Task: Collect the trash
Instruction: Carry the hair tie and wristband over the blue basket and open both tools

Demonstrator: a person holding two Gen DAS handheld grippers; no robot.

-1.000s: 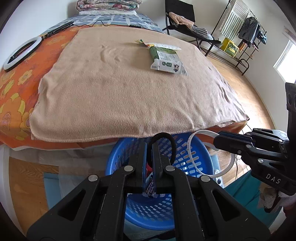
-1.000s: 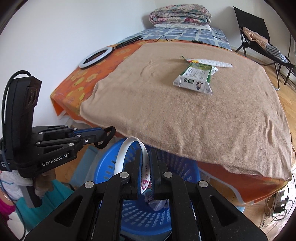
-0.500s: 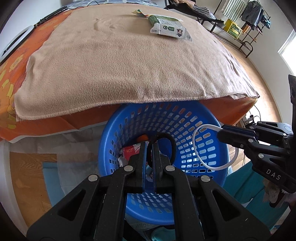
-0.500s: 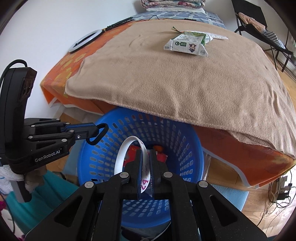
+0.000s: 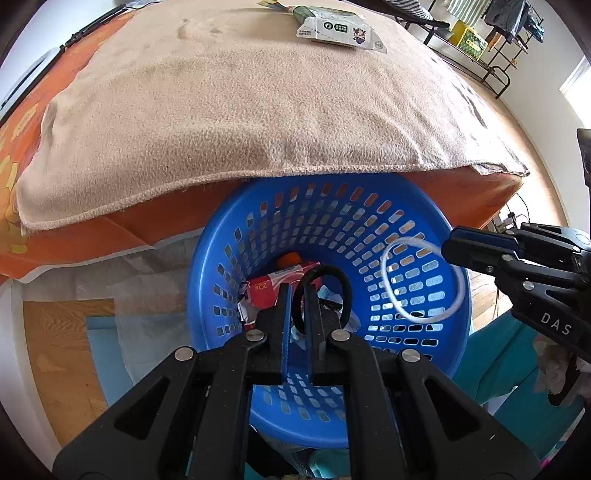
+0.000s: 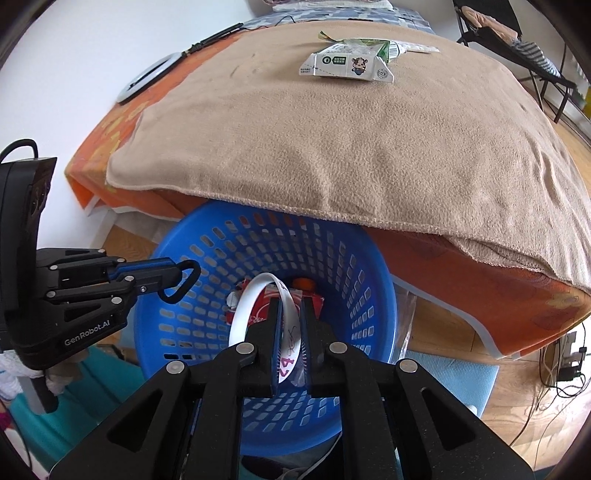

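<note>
Left wrist view: left gripper (image 5: 298, 295) jaws opening around a black hair tie (image 5: 325, 291); right gripper (image 6: 291, 314) opening around a white band (image 6: 255, 299), both above the blue basket (image 5: 424, 218).

The basket (image 5: 388, 206) has its far rim tucked under the blanket (image 5: 240, 110) at the bed's near edge, and its near rim is covered by the left gripper (image 5: 297, 291) in the left view. The trash (image 5: 275, 286) at its bottom shows only in part past the gripper's fingers; what lies under the red pack cannot be told. The black loop (image 5: 345, 291) runs down behind the fingers, so whether the pads press on it is unclear. In the right view the white band (image 6: 251, 306) disappears between the right gripper (image 6: 290, 314) fingers. The carton (image 5: 340, 31) print is too small to read. The ring light (image 6: 149, 75) is partly off the bed's left edge.
</note>
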